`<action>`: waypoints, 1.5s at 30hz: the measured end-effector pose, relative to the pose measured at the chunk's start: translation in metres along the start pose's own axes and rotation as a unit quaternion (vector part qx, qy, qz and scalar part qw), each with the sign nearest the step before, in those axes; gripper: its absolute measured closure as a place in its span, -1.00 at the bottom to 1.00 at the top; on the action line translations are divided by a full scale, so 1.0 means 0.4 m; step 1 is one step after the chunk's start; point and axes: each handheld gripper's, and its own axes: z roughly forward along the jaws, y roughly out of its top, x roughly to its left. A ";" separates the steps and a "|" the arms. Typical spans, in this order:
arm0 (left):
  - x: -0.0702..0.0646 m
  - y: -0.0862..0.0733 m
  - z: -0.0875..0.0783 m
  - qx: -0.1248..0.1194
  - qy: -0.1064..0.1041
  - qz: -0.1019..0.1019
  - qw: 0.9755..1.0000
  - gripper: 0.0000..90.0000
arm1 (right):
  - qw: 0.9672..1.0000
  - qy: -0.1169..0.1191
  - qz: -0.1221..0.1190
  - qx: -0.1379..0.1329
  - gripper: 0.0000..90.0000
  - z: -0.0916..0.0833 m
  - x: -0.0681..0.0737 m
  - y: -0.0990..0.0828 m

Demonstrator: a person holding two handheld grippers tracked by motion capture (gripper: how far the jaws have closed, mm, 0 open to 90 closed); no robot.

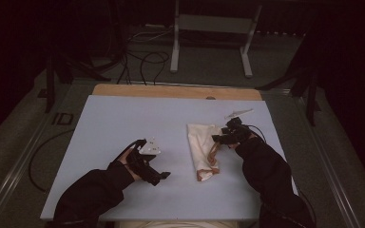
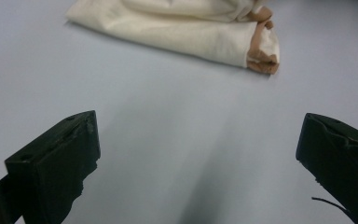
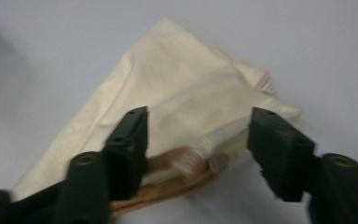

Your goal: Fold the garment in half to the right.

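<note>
Cream cloth bag (image 1: 203, 145), folded flat with tan handles (image 3: 182, 179), lies right of centre on the desk (image 1: 123, 123): light, limp, best pinched at the handles. Right gripper (image 3: 198, 140) straddles them, jaws apart; left gripper (image 2: 198, 154) stands wide open, empty.

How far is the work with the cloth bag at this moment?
Done: the cream bag lies folded on the table. In hand: the right gripper hovers open over the bag's brown handles. The left gripper stands open, apart from it. Left: probably gripping and tidying the handles.
</note>
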 end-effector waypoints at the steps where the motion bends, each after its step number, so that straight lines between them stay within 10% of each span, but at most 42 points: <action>1: 0.002 -0.014 -0.005 -0.003 0.002 -0.007 1.000 -0.99 | 1.000 0.010 0.005 0.010 0.20 0.006 -0.002 -0.006; 5: 0.006 -0.037 -0.013 -0.010 0.004 -0.018 1.000 -0.99 | 1.000 0.015 0.007 0.012 0.76 0.008 -0.002 -0.020; 10: 0.010 -0.063 -0.017 -0.016 0.007 -0.032 0.999 -0.99 | 1.000 -0.004 -0.005 0.003 0.86 -0.001 -0.011 -0.036; 20: 0.023 -0.101 -0.045 -0.051 0.019 -0.041 0.998 -0.99 | 0.999 -0.025 -0.012 -0.016 0.83 -0.048 -0.062 -0.057; 37: 0.031 -0.166 -0.079 -0.068 0.034 -0.052 0.996 -0.99 | 0.999 -0.039 -0.009 0.021 0.46 0.008 -0.089 -0.123; 45: 0.026 -0.183 -0.088 -0.088 0.040 -0.057 0.994 -0.99 | 0.999 -0.037 0.005 -0.005 0.28 -0.005 -0.109 -0.071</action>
